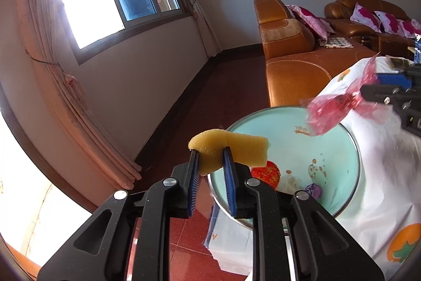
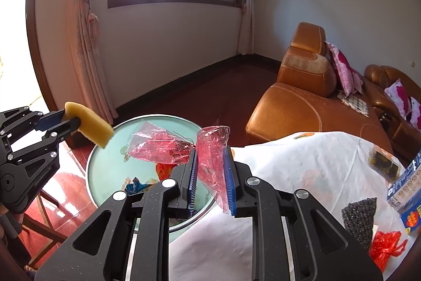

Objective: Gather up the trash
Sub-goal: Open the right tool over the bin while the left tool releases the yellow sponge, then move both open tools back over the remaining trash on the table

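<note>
Yellow sponge [image 1: 229, 149] sits pinched in the left claw [image 1: 211, 158], raised over the rim of the pale green basin [image 1: 342, 149]. The right claw [image 2: 210, 162], level above the basin, is closed on crinkled red plastic wrapper [image 2: 210, 146] beside the cloth-covered table [image 2: 302, 162].

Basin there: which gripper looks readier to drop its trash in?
Probably the right gripper: its red wrapper hangs over the basin. The left gripper holds its sponge at the rim.
</note>
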Available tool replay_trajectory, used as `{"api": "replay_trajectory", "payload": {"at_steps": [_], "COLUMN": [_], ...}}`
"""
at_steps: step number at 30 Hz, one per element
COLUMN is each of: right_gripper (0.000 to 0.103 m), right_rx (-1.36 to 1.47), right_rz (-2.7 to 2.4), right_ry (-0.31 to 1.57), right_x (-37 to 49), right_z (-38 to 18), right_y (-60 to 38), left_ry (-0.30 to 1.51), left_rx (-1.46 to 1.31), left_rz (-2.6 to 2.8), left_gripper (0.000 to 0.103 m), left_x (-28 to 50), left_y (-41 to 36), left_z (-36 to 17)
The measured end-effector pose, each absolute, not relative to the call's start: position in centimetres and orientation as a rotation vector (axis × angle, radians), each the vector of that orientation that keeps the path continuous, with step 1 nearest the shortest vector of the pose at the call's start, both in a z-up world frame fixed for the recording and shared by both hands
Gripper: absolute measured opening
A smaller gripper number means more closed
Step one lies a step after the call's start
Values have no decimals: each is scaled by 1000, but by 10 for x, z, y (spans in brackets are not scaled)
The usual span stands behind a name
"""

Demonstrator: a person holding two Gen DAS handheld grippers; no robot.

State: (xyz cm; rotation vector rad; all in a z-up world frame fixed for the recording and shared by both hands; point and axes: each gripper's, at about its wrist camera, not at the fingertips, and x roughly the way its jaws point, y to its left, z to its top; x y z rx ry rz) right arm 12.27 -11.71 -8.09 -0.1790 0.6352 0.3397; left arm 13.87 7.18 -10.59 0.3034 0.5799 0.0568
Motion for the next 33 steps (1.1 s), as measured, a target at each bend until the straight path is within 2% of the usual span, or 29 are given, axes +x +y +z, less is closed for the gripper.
{"api": "replay_trajectory", "payload": {"at_steps": [1, 3, 7, 9, 12, 15, 33], "right_gripper": [30, 40, 44, 47, 48, 57, 60], "right_rx": [-181, -179, -176, -173, -174, -171, -165], "right_rz": [342, 339, 337, 336, 333, 334, 323], "right_ry": [640, 645, 658, 662, 666, 672, 662], "right_x": [123, 125, 125, 125, 126, 127, 121], "right_z": [-82, -86, -90, -91, -92, -92, -90], "right_y": [-116, -115, -115, -115, -116, -115, -119], "left_ry": [577, 577, 586, 589, 590, 585, 578], "left_rx": [302, 309, 315, 311, 311, 308, 308], "left_rz": [50, 38, 31, 33, 37, 45, 55], "left_gripper": [26, 36, 40, 47, 48, 54, 57], "left_x": [138, 137, 138, 138, 138, 138, 137], "left_y": [71, 67, 65, 65, 66, 67, 66], "left_z": [-106, -109, -112, -113, -113, -111, -110]}}
